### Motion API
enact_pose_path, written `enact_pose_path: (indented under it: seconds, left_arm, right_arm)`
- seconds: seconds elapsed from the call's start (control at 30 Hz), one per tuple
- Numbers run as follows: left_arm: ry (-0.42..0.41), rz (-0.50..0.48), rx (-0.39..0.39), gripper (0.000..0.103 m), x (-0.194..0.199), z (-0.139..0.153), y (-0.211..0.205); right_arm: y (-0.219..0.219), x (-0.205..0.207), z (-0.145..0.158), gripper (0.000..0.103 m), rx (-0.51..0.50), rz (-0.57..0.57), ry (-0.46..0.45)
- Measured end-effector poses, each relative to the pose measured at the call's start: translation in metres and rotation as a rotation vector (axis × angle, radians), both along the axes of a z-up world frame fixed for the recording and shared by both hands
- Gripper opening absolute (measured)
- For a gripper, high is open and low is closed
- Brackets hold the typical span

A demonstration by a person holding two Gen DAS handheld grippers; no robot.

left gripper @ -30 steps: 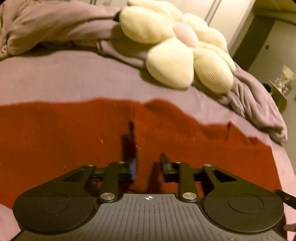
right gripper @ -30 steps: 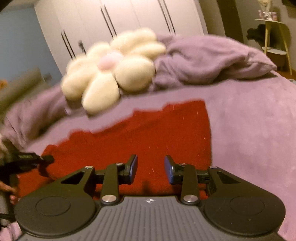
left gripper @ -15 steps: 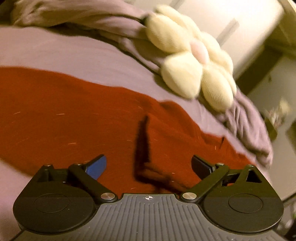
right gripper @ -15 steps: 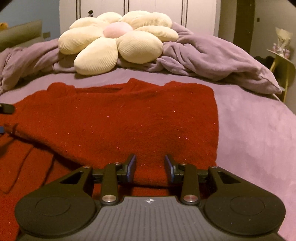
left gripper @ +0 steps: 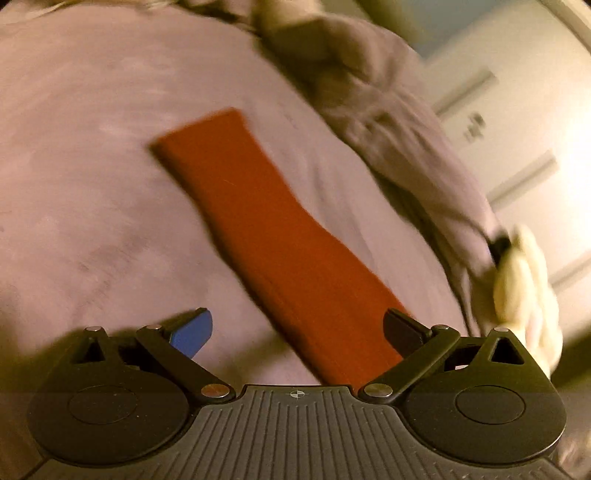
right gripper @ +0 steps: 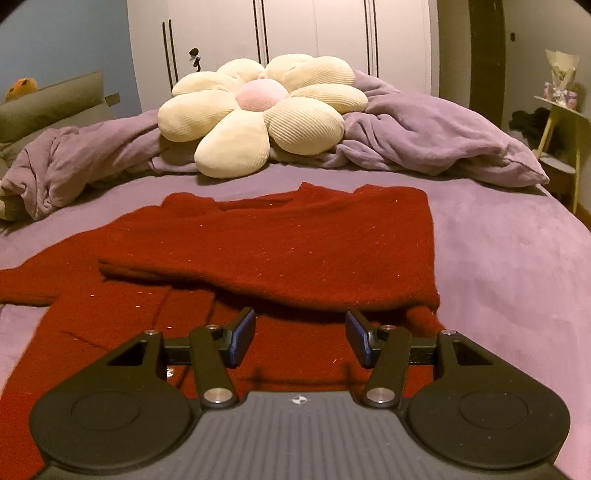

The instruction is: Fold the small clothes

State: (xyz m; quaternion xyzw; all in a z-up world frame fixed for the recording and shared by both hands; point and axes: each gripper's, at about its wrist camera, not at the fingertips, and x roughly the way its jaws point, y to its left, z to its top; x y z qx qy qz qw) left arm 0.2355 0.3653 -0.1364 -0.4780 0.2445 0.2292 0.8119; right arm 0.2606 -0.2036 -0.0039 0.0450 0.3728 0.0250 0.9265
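Note:
A dark red knitted sweater (right gripper: 295, 243) lies flat on the purple bed cover (right gripper: 498, 258), with one layer folded over its body. My right gripper (right gripper: 301, 319) hovers over the near part of the sweater. Its jaws are opening and nothing is pinched between them. The left wrist view is blurred. It shows one red sleeve (left gripper: 258, 221) stretched out diagonally across the bed cover (left gripper: 92, 147). My left gripper (left gripper: 295, 319) stands wide open above the sleeve's near end, holding nothing.
A cream flower-shaped pillow (right gripper: 266, 110) rests on a crumpled purple blanket (right gripper: 424, 133) at the head of the bed. White wardrobe doors (right gripper: 314, 29) stand behind it. A small shelf (right gripper: 561, 110) is at the far right, past the bed's edge.
My left gripper opened wide, rolled and swung off the sweater's body toward the outstretched sleeve. My right gripper's jaws widened, and the folded layer now lies on the sweater.

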Motion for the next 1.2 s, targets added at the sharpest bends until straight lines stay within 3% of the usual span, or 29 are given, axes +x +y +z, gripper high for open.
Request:
enact_pose_path:
  seconds: [0.13, 0.2, 0.23, 0.27, 0.33, 0.37, 0.43, 0.47, 0.53, 0.63, 0.73, 0.87, 0.97, 1.03, 1.07, 1.1, 1.2]
  left_arm:
    - [-0.123, 0.143, -0.136, 0.099, -0.006, -0.016, 0.038]
    - [-0.140, 0.160, -0.144, 0.094, -0.001, -0.016, 0.048]
    - [-0.142, 0.156, -0.132, 0.087, 0.004, -0.014, 0.052]
    - [-0.132, 0.150, -0.122, 0.071, 0.008, -0.014, 0.057]
    - [-0.104, 0.139, -0.133, 0.062, 0.016, -0.018, 0.065]
    - [-0.103, 0.135, -0.143, 0.052, 0.018, -0.022, 0.069]
    - [-0.094, 0.141, -0.157, 0.019, 0.018, -0.028, 0.074]
    - [-0.088, 0.137, -0.170, 0.011, 0.019, -0.030, 0.076]
    - [-0.099, 0.116, -0.144, 0.011, 0.015, -0.027, 0.076]
    - [-0.097, 0.008, 0.039, 0.011, 0.025, 0.002, 0.057]
    - [-0.179, -0.133, 0.154, 0.010, 0.044, 0.044, 0.019]
    - [-0.351, -0.438, 0.263, 0.010, 0.077, 0.109, -0.081]
    - [-0.447, -0.683, 0.310, 0.012, 0.093, 0.136, -0.180]
    - [-0.465, -0.840, 0.338, 0.024, 0.101, 0.138, -0.244]
    - [-0.455, -0.941, 0.344, 0.043, 0.103, 0.134, -0.275]
    - [-0.437, -1.016, 0.354, 0.052, 0.102, 0.128, -0.300]
    - [-0.366, -1.099, 0.343, 0.051, 0.090, 0.097, -0.339]
  right_arm:
    - [0.004, -0.001, 0.009, 0.054, -0.001, -0.028, -0.004]
    - [0.006, 0.000, 0.011, 0.054, 0.010, -0.044, 0.005]
    - [0.007, 0.001, 0.011, 0.054, 0.017, -0.053, 0.011]
    - [0.008, 0.001, 0.011, 0.054, 0.023, -0.059, 0.020]
    - [0.011, 0.002, 0.010, 0.054, 0.024, -0.065, 0.029]
    - [0.013, 0.001, 0.010, 0.054, 0.021, -0.064, 0.028]
    - [0.017, 0.000, 0.010, 0.054, 0.014, -0.059, 0.031]
    - [0.018, 0.000, 0.009, 0.054, 0.012, -0.057, 0.034]
    - [0.018, 0.000, 0.008, 0.054, 0.014, -0.053, 0.037]
    - [0.016, -0.002, 0.008, 0.054, 0.018, -0.053, 0.027]
    - [0.011, -0.004, 0.008, 0.054, 0.035, -0.063, 0.018]
    - [0.004, -0.008, 0.010, 0.054, 0.064, -0.080, 0.005]
    - [-0.004, -0.012, 0.014, 0.054, 0.098, -0.087, -0.014]
    - [-0.009, -0.014, 0.016, 0.054, 0.115, -0.089, -0.023]
    - [-0.012, -0.014, 0.018, 0.054, 0.120, -0.090, -0.023]
    - [-0.015, -0.013, 0.018, 0.054, 0.126, -0.089, -0.022]
    - [-0.024, -0.004, 0.020, 0.054, 0.167, -0.081, -0.015]
